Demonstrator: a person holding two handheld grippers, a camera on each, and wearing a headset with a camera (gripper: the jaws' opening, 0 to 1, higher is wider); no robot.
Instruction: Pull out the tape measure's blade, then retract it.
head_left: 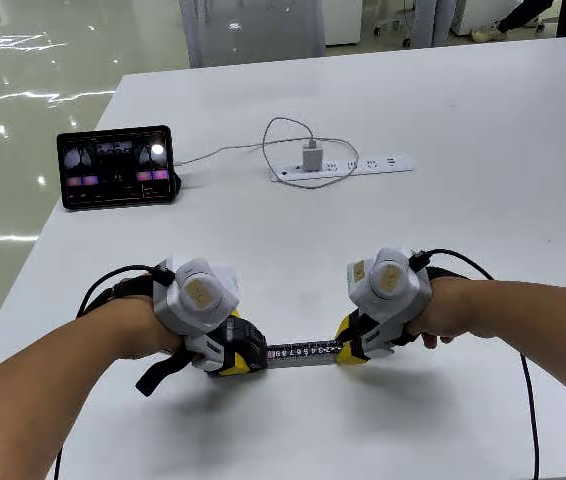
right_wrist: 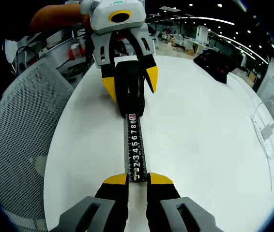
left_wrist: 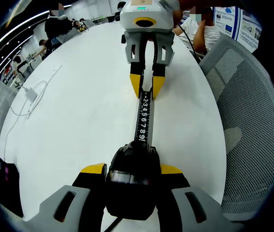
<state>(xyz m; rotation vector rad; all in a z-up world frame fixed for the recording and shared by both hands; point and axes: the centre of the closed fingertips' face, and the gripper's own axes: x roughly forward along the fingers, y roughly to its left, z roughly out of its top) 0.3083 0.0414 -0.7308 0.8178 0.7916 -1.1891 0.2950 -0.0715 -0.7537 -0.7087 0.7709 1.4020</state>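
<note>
Hidden: the tip of the blade [right_wrist: 134,145] was covered by the jaws of the right gripper [right_wrist: 138,180], so its hook could not be made out.
Cut off: the sides of the tape measure [left_wrist: 132,186] were masked by the jaws of the left gripper [left_wrist: 132,169]; only its black top and front were seen.
Hard to read: the picture on the tablet [head_left: 118,166] was too small to be told.
Left jaws: closed around the black case, which was held low over the surface [head_left: 443,120].
Right jaws: drawn narrow and pinched on the blade's end.
Blade: a short length, marked up to 9, was stretched straight between the two grippers, just above the surface.
Surface: white and long; the tablet was propped at its far left, well apart from the grippers. A white power strip [head_left: 348,167] with a charger [head_left: 312,157] and a looped cable [head_left: 288,135] was laid beyond them.
Room: a glossy pale floor [head_left: 23,120] was seen to the left, and a grey mesh chair [left_wrist: 253,121] stood beside the surface's edge.
</note>
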